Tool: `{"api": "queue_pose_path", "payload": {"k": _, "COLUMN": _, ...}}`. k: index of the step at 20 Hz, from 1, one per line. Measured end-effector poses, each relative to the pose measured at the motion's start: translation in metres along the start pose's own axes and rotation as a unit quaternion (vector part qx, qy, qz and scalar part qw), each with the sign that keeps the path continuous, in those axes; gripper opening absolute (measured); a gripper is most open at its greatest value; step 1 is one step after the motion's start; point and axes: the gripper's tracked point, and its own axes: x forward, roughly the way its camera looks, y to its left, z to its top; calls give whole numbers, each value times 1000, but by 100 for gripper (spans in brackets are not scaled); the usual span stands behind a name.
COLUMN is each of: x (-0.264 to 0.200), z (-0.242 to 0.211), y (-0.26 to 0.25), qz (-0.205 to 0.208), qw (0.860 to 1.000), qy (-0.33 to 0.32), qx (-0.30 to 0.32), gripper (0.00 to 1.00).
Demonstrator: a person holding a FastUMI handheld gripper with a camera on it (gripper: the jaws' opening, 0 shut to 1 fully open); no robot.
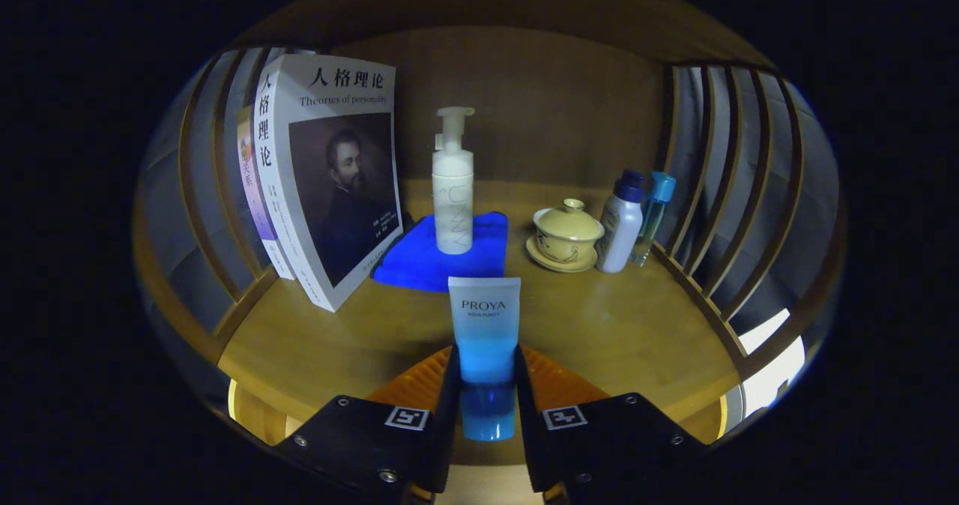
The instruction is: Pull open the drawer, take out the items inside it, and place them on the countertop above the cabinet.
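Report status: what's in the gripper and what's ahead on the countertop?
Gripper shut on blue tube, held upright over the countertop. Just beyond: blue cloth with white pump bottle on it. Books left, lidded cup right.

The gripper (485,385) is clamping a blue tube (484,340). Just ahead, a pump bottle (452,190) on a blue cloth (419,261) is blocking the middle; books (330,183) are crowding the left, a lidded cup (567,235) and 2 bottles (633,220) the right. Bare countertop (622,325) is lying open between.
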Motion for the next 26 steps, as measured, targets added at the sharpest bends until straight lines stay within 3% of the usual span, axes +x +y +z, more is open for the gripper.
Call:
{"api": "queue_pose_path", "payload": {"k": 9, "x": 19, "z": -17, "y": 2, "qz": 32, "qw": 999, "qy": 16, "qx": 1, "gripper": 50}}
{"api": "queue_pose_path", "payload": {"k": 11, "x": 11, "z": -12, "y": 3, "qz": 32, "qw": 999, "qy": -1, "qx": -4, "gripper": 62}}
{"api": "queue_pose_path", "payload": {"k": 14, "x": -23, "z": 2, "y": 8, "qz": 43, "qw": 998, "qy": -44, "qx": 17, "gripper": 95}}
{"api": "queue_pose_path", "payload": {"k": 19, "x": -103, "z": 21, "y": 4, "qz": 52, "qw": 987, "qy": -127, "qx": 78, "gripper": 94}}
{"api": "queue_pose_path", "payload": {"k": 26, "x": -217, "z": -19, "y": -2, "qz": 61, "qw": 977, "qy": -206, "qx": 15, "gripper": 94}}
